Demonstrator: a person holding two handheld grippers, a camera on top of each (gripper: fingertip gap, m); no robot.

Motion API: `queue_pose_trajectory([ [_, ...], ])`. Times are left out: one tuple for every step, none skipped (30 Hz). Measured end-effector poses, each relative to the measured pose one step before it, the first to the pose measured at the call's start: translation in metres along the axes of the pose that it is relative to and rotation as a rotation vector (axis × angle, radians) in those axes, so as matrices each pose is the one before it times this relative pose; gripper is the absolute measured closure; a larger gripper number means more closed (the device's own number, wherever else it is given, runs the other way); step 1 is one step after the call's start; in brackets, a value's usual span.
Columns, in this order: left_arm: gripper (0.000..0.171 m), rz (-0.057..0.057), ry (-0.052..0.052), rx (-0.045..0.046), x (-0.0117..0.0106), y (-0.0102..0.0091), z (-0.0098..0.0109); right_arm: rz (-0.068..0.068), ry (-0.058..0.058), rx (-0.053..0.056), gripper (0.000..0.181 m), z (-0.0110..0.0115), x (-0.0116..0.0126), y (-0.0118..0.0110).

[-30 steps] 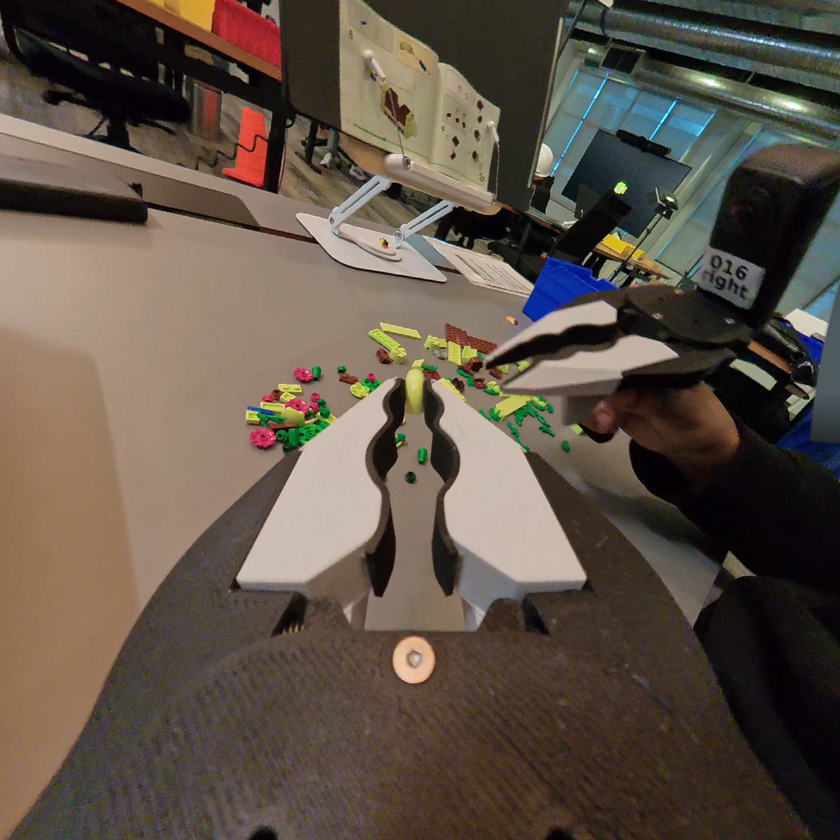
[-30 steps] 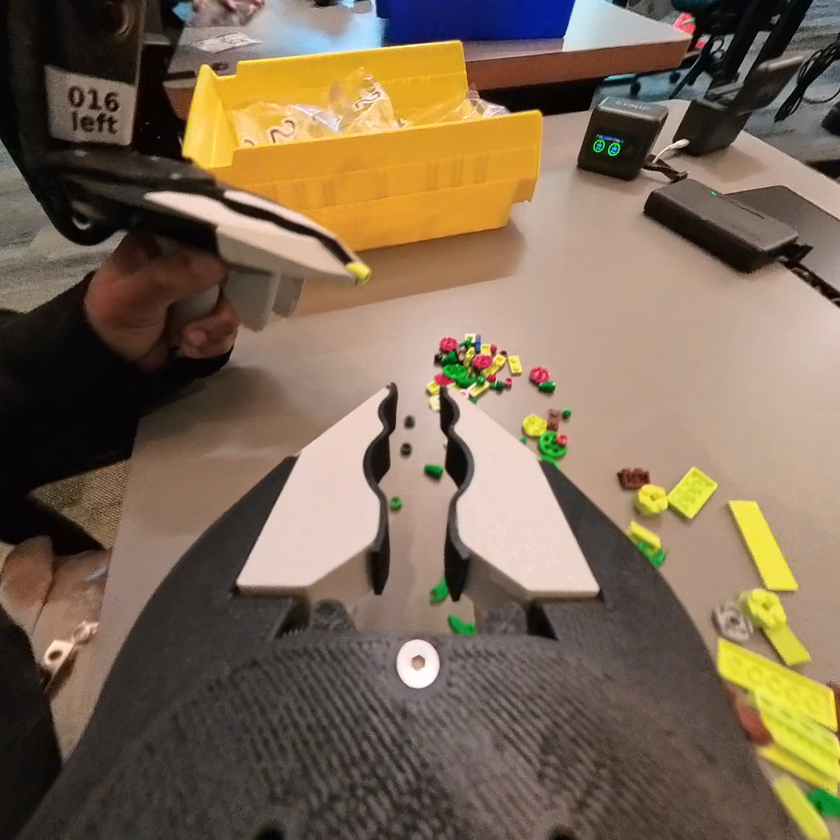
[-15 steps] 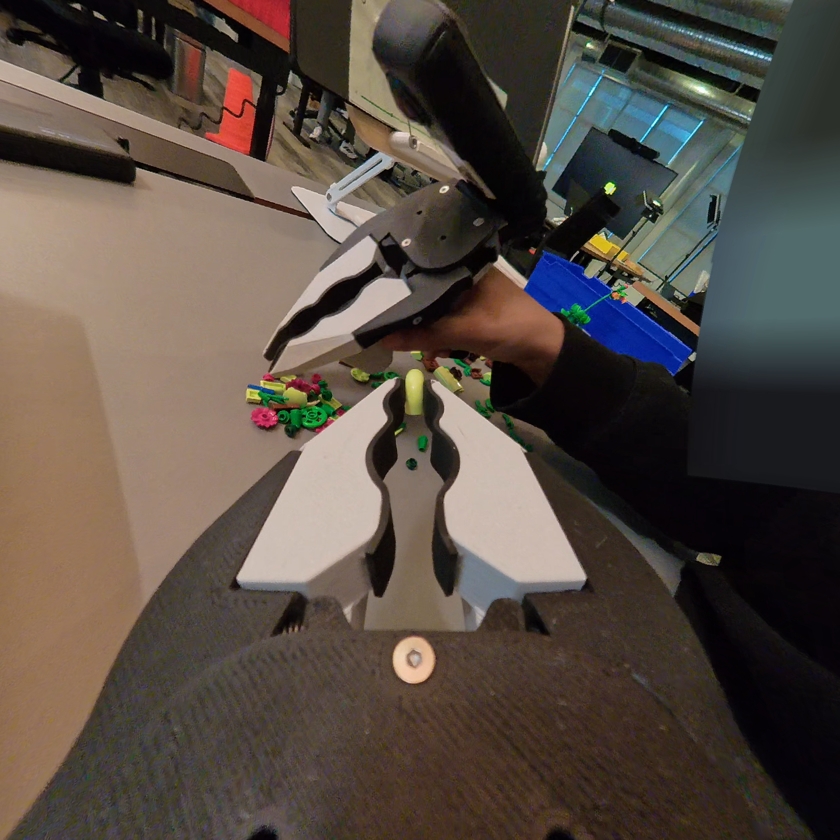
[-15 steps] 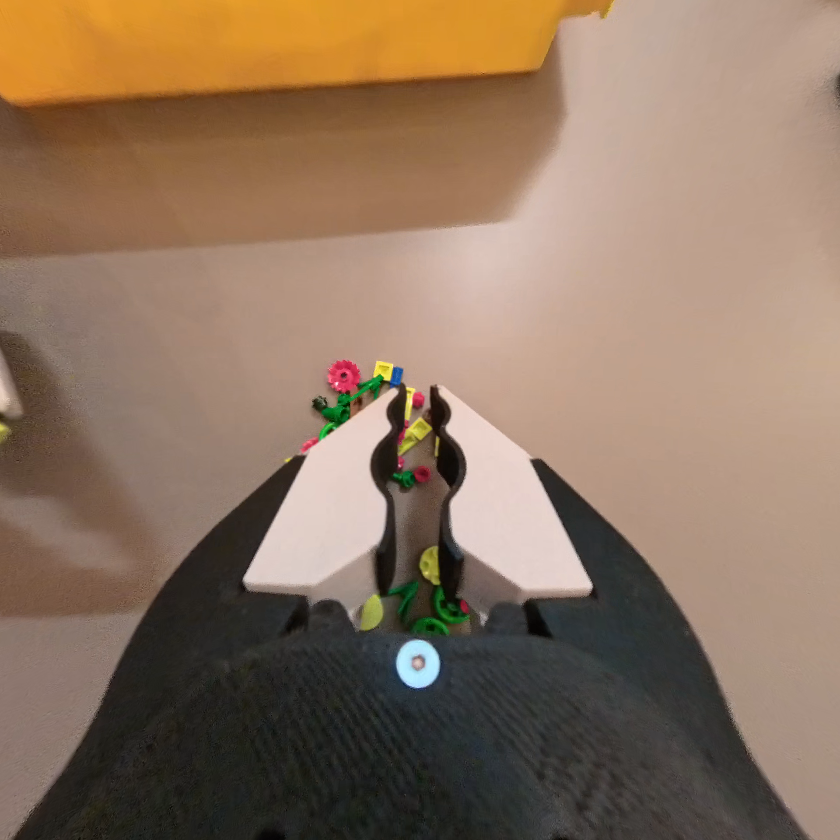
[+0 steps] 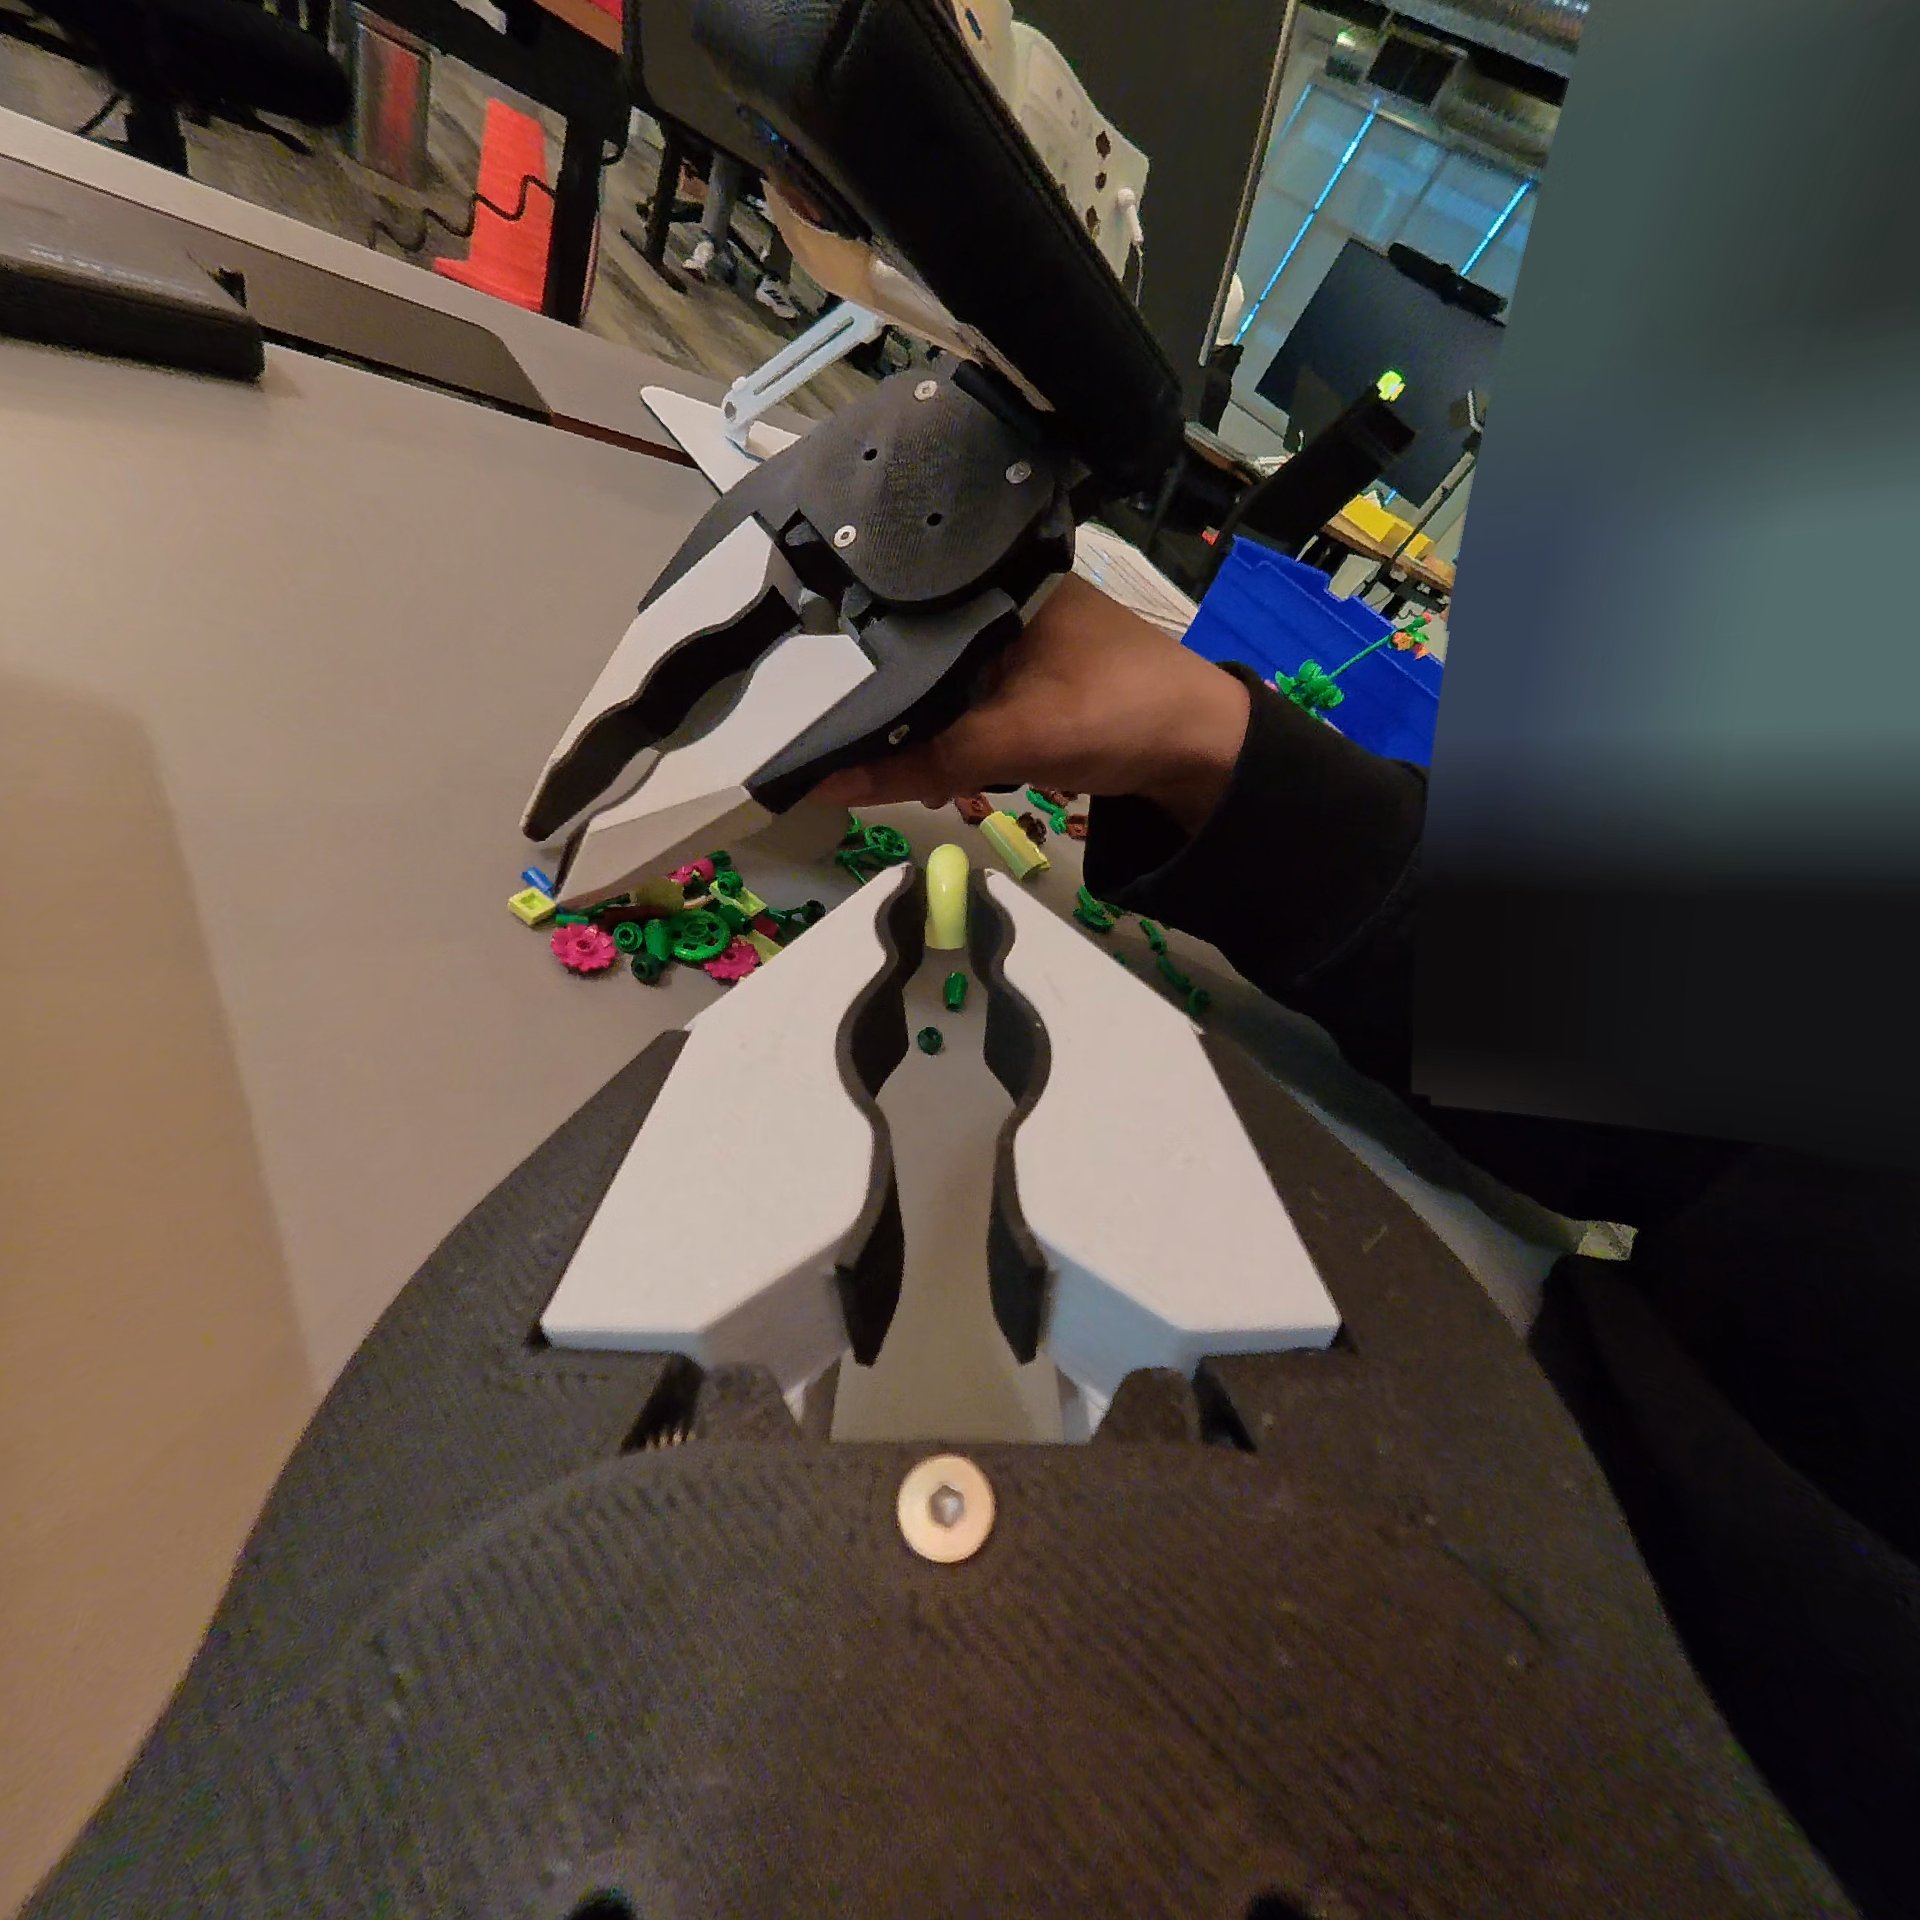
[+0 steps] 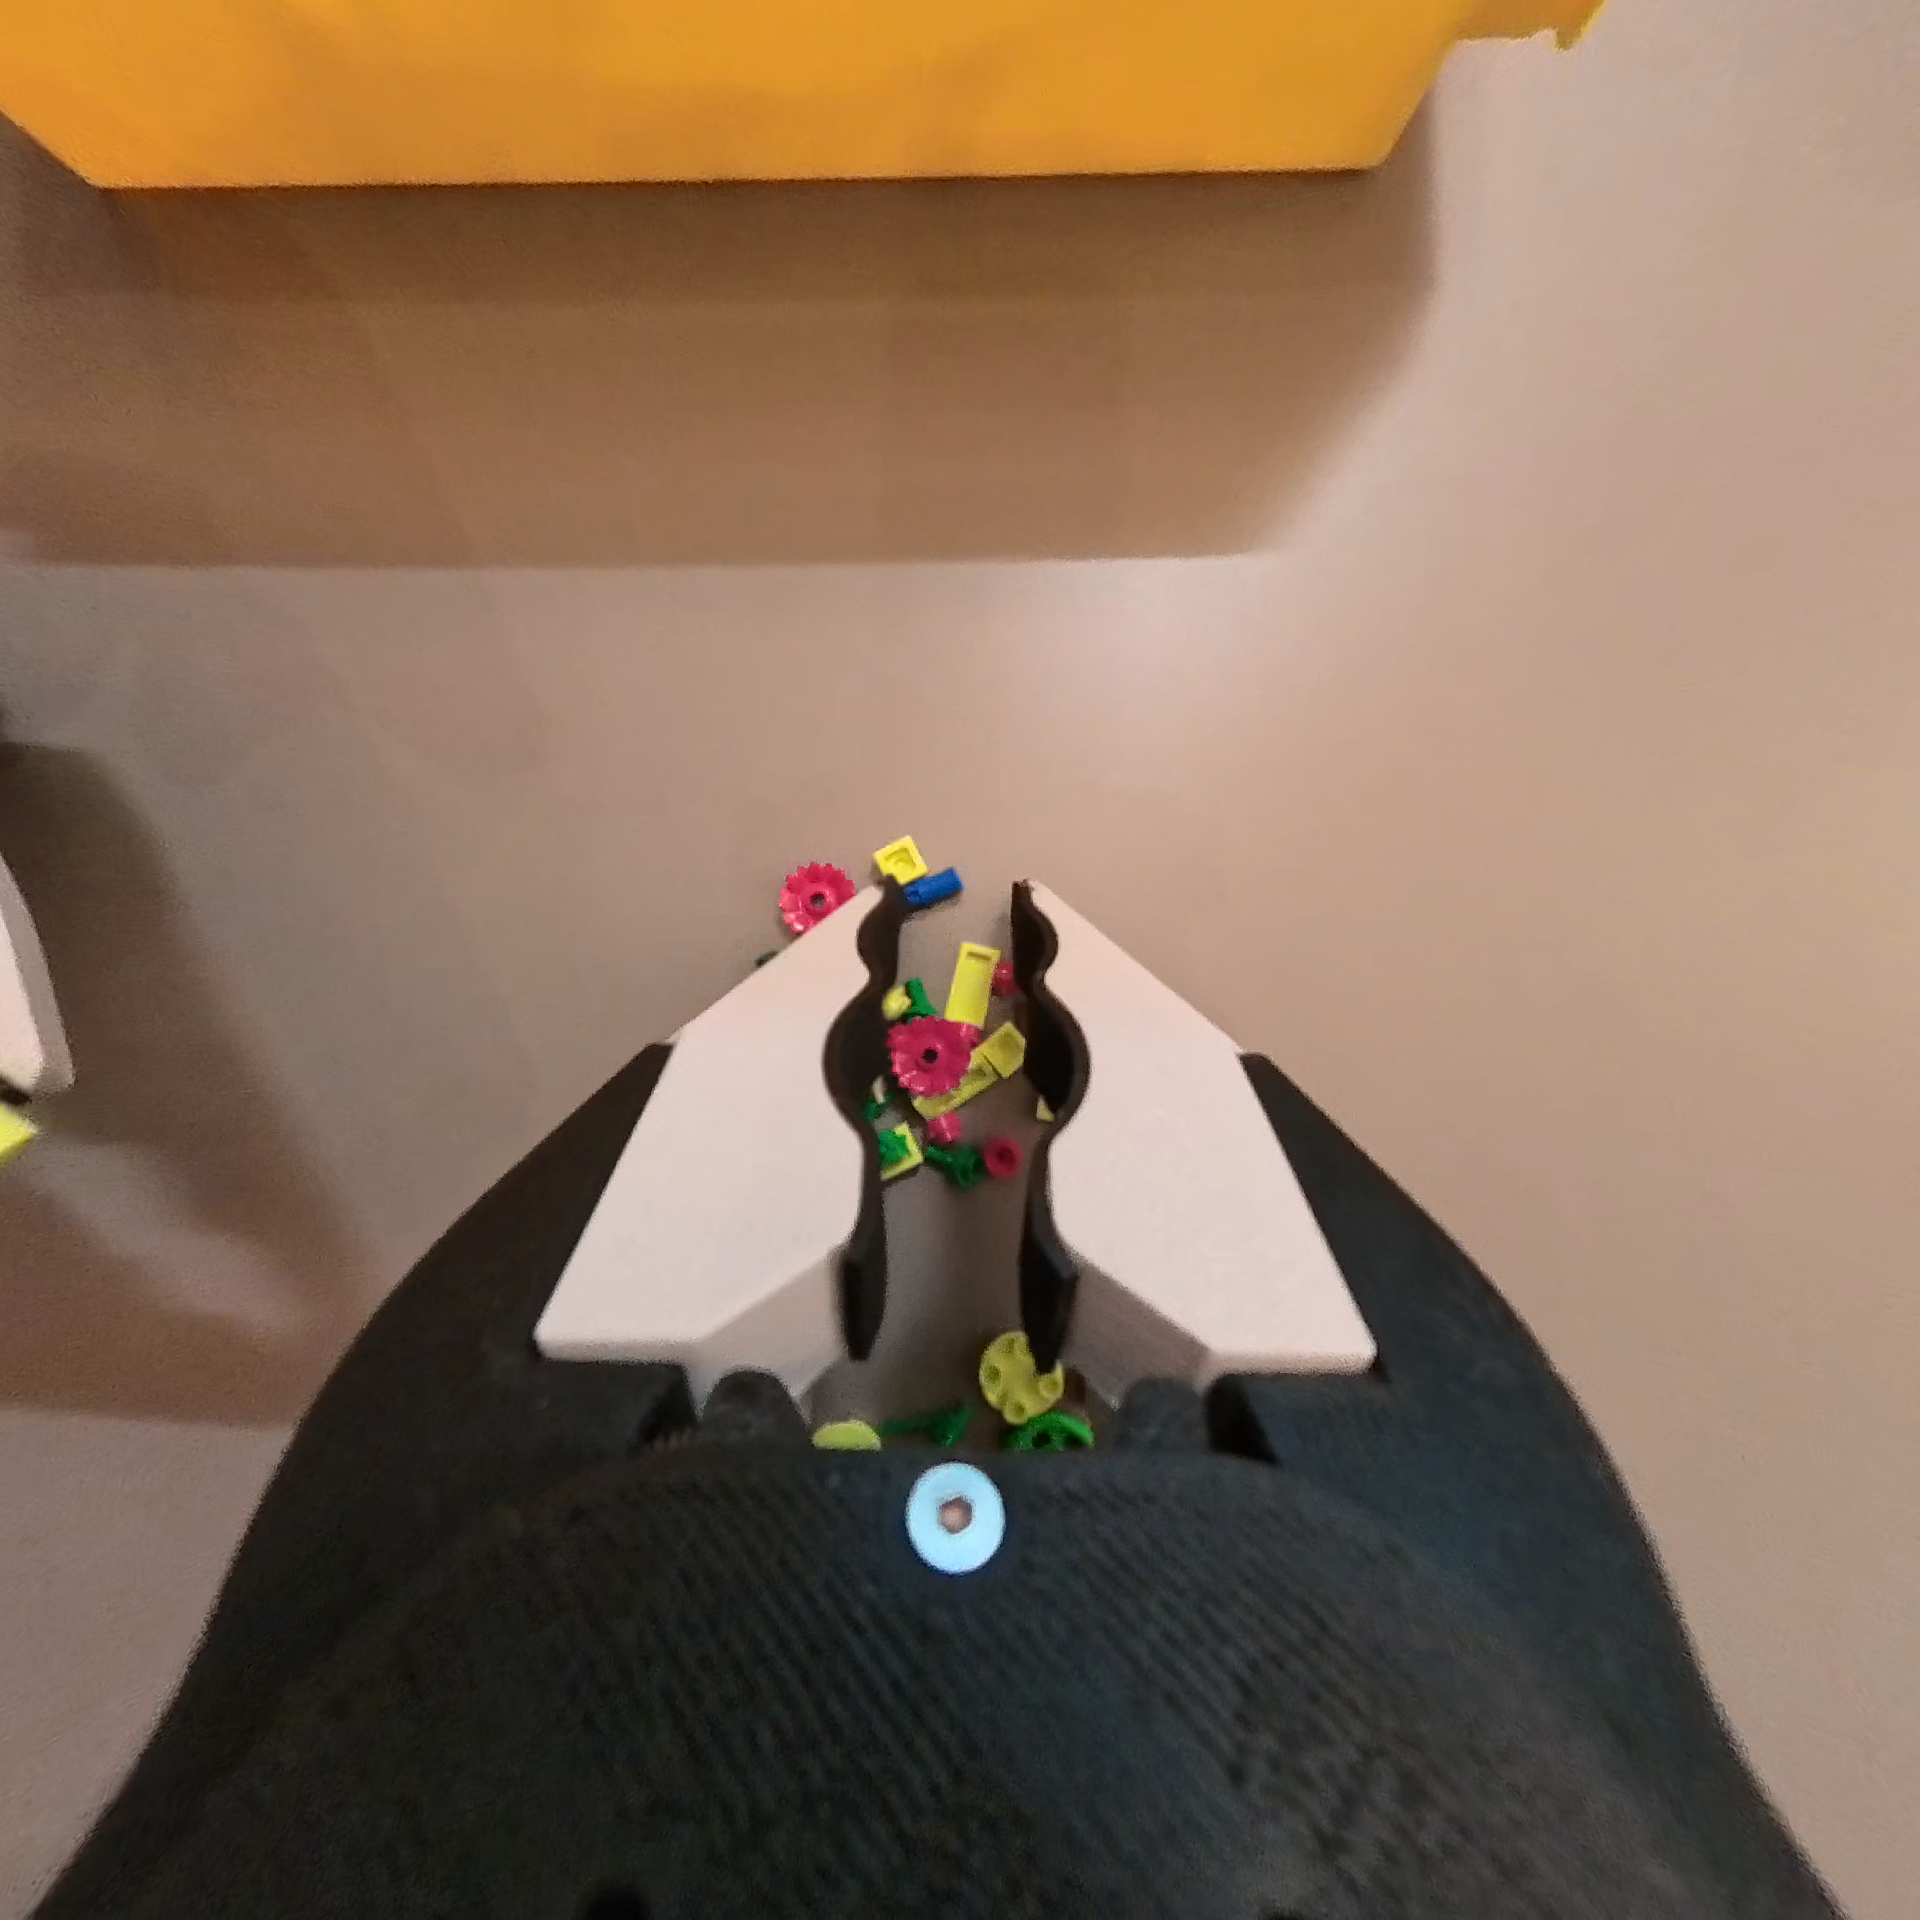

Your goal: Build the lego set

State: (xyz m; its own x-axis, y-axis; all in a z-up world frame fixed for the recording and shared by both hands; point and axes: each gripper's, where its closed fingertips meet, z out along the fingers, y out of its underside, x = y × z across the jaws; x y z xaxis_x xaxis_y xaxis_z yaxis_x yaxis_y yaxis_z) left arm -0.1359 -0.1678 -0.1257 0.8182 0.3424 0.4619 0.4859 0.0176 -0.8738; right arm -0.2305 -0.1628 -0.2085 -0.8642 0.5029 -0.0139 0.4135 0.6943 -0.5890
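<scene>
My left gripper (image 5: 945, 883) is shut on a lime curved lego piece (image 5: 945, 912) and holds it above the table. My right gripper (image 6: 956, 896) is open, tilted down, with its tips straddling the far end of a pile of small pieces (image 6: 940, 1070): pink gears, lime plates and green bits. In the left wrist view the right gripper (image 5: 551, 847) has its tips nearly on the table at the left edge of that pile (image 5: 675, 930). A blue piece (image 6: 933, 886) and a lime square plate (image 6: 899, 860) lie just beyond the right fingertips.
A yellow bin (image 6: 727, 94) stands beyond the pile. A blue bin (image 5: 1320, 644) and a white booklet stand (image 5: 727, 436) are at the back right. A black flat device (image 5: 125, 312) lies far left. More green and brown pieces (image 5: 1018, 826) lie under the person's hand. My hands' fingertips stand some 12 cm from each other. My right tips are roughly 25 cm from the black flat device (image 5: 125, 312).
My right gripper has swung left across the table, come down onto the pile of small pieces, and its jaws have opened wider. My left gripper has held still with the lime piece.
</scene>
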Motion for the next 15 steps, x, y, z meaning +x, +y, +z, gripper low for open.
queue_pose_trajectory([
  [0.166, -0.0035, 0.0022, 0.00375, -0.00009, -0.00051, -0.00046, -0.0068, -0.0109, 0.0007, 0.160, 0.00043, -0.00154, -0.00061],
  [0.166, -0.0035, 0.0032, 0.00403, 0.00016, -0.00064, -0.00027, -0.0028, -0.0169, -0.0007, 0.159, 0.00036, -0.00237, -0.00030],
  [0.166, -0.0034, 0.0032, 0.00284, 0.00014, -0.00039, -0.00025, 0.0027, -0.0178, -0.0028, 0.159, 0.00033, -0.00248, -0.00004],
  [0.166, -0.0022, 0.0018, 0.00118, 0.00009, -0.00010, -0.00002, 0.0027, -0.0128, -0.0023, 0.159, 0.00024, -0.00172, -0.00011],
  [0.166, -0.0010, 0.0009, -0.00013, -0.00010, 0.00009, -0.00001, -0.0026, -0.0077, -0.0012, 0.159, 0.00008, -0.00125, -0.00003],
  [0.166, -0.0003, 0.0009, 0.00001, 0.00002, 0.00004, 0.00004, -0.0046, -0.0085, -0.0008, 0.159, 0.00021, -0.00167, -0.00001],
  [0.166, -0.0004, 0.0019, 0.00052, 0.00025, 0.00001, 0.00005, -0.0010, -0.0129, -0.0014, 0.159, 0.00021, -0.00217, 0.00015],
  [0.166, -0.0001, 0.0023, 0.00056, 0.00032, -0.00008, 0.00004, 0.0012, -0.0139, -0.0016, 0.159, 0.00030, -0.00236, 0.00019],
  [0.166, 0.0002, 0.0015, 0.00098, 0.00016, -0.00014, -0.00003, -0.0014, -0.0143, -0.0023, 0.159, 0.00044, -0.00266, 0.00044],
  [0.166, -0.0003, 0.0012, 0.00117, 0.00015, -0.00017, -0.00001, -0.0038, -0.0135, -0.0026, 0.159, 0.00031, -0.00284, 0.00039],
  [0.166, -0.0009, 0.0019, 0.00148, 0.00015, -0.00027, -0.00015, -0.0026, -0.0119, -0.0035, 0.159, 0.00021, -0.00291, 0.00045],
  [0.166, -0.0013, 0.0020, 0.00151, 0.00011, -0.00019, -0.00023, -0.0039, -0.0127, -0.0032, 0.159, 0.00016, -0.00332, 0.00026],
  [0.166, -0.0012, 0.0009, 0.00173, 0.00000, -0.00031, -0.00023, -0.0064, -0.0127, -0.0001, 0.160, 0.00006, -0.00381, -0.00007],
  [0.166, -0.0010, 0.0009, 0.00115, 0.00002, -0.00022, -0.00017, -0.0067, -0.0134, 0.0007, 0.161, 0.00001, -0.00412, -0.00030],
  [0.166, -0.0011, 0.0010, 0.00090, -0.00002, -0.00010, -0.00018, -0.0060, -0.0144, 0.0004, 0.161, 0.00012, -0.00434, -0.00005],
])
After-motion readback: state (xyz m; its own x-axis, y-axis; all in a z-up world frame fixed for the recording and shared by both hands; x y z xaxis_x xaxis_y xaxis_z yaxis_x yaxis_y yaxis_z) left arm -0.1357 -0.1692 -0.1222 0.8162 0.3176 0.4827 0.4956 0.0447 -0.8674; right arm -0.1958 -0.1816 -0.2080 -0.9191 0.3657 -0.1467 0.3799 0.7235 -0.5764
